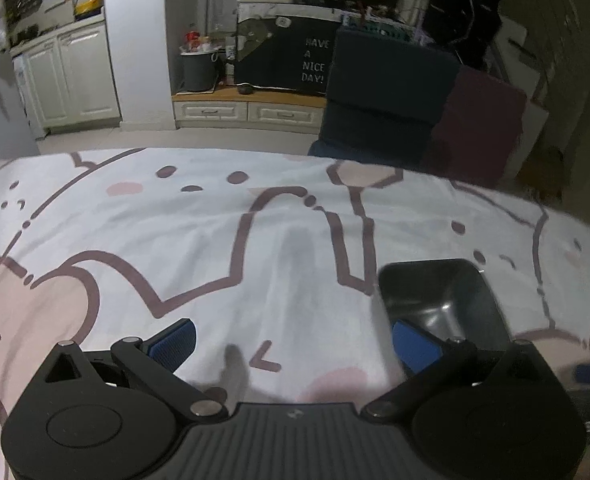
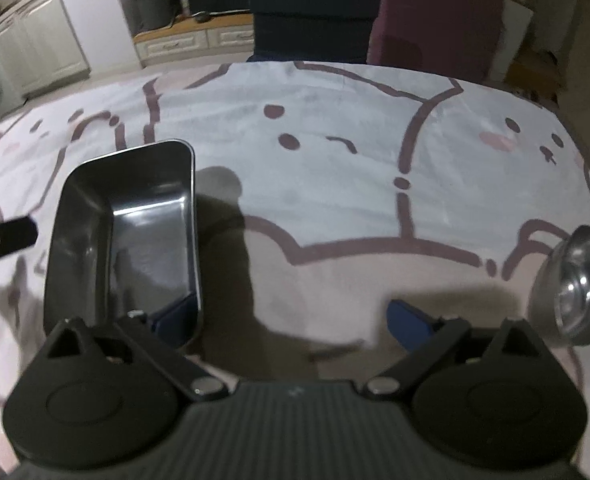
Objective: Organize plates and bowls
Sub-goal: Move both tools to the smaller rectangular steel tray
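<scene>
A rectangular steel tray (image 2: pixel 135 232) sits on the table's cartoon-print cloth (image 2: pixel 335 160). It also shows in the left wrist view (image 1: pixel 439 304), low on the right. A round steel bowl (image 2: pixel 579 284) lies tilted at the right edge of the right wrist view. My left gripper (image 1: pixel 293 340) is open and empty; its right fingertip (image 1: pixel 413 344) overlaps the tray's near left rim. My right gripper (image 2: pixel 291 320) is open and empty; its left fingertip (image 2: pixel 175 316) sits at the tray's near right corner, apparently inside the rim. The bowl lies right of its right fingertip (image 2: pixel 409 318).
A dark blue chair (image 1: pixel 387 92) and a maroon chair (image 1: pixel 479 124) stand at the table's far edge. White cabinets (image 1: pixel 71 76) and a low drawer unit (image 1: pixel 247 110) stand across the floor. The left gripper's body (image 2: pixel 3 236) pokes in left of the tray.
</scene>
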